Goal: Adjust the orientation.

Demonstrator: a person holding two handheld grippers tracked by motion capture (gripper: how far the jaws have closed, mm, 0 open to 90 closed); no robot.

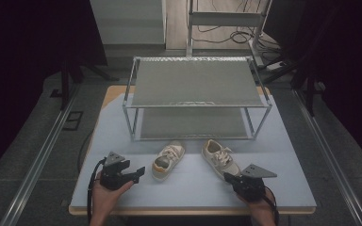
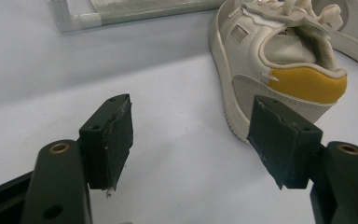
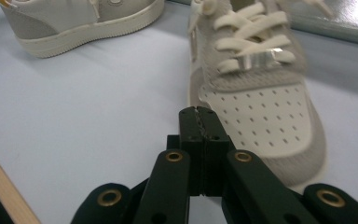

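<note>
Two small cream sneakers lie on the pale blue table in front of a rack. The left sneaker (image 1: 168,160) has a yellow heel patch (image 2: 307,84) that faces my left gripper (image 1: 139,173). That gripper's jaws stand open with bare table between them (image 2: 191,126), and the sneaker's heel (image 2: 279,60) sits just past the right-hand jaw. The right sneaker (image 1: 220,157) points its perforated toe (image 3: 256,102) toward my right gripper (image 1: 228,177). That gripper (image 3: 199,114) is shut on nothing, its tip right beside the toe.
A two-shelf metal rack (image 1: 198,96) stands behind the sneakers, its foot (image 2: 79,21) close ahead of the left gripper. The table's wooden front edge (image 3: 0,186) runs near the right gripper. Dark floor and rails surround the table.
</note>
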